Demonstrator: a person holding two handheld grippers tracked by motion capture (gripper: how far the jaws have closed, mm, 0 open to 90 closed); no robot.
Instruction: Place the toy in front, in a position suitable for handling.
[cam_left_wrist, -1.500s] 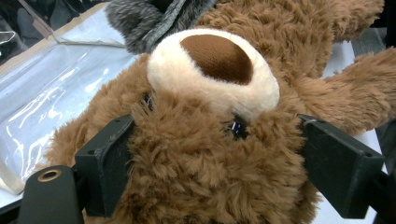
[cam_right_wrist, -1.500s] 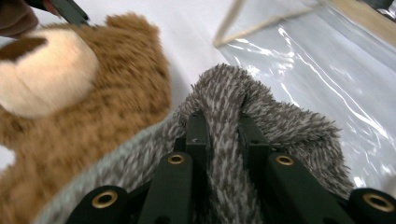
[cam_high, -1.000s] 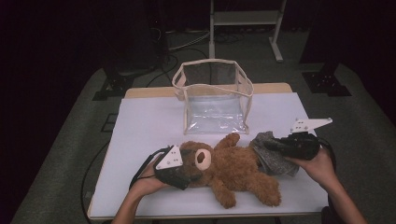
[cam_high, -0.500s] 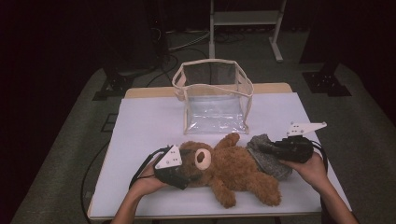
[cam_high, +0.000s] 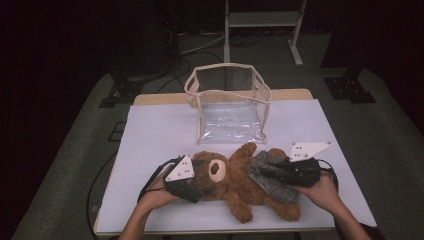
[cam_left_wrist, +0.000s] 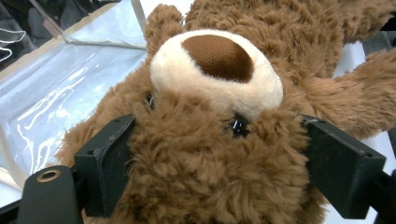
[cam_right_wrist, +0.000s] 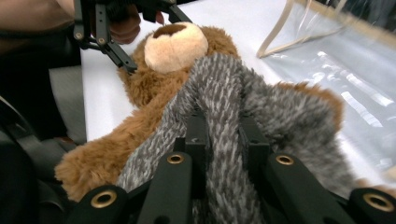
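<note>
The teddy bear (cam_high: 240, 185) lies on its back at the near edge of the white worktop (cam_high: 150, 130), head toward the person's left. The left gripper (cam_left_wrist: 219, 163) clamps the bear's head between its 2 jaws, pads sunk into the plush on either side. The right gripper (cam_right_wrist: 223, 140) is pinched tight on a fold of the grey knitted garment (cam_right_wrist: 243, 98) draped over the bear's belly and legs.

The grip on the head is only a squeeze on soft fur; a hard tug on the garment could likely pull the head out of the jaws or drag the whole bear off the near edge. The thin pinched fold may also slip free, leaving the knit bunched over the legs.

Farther back stands the clear plastic bag (cam_high: 229, 107), open-topped and upright; a sliding bear could knock it over.
</note>
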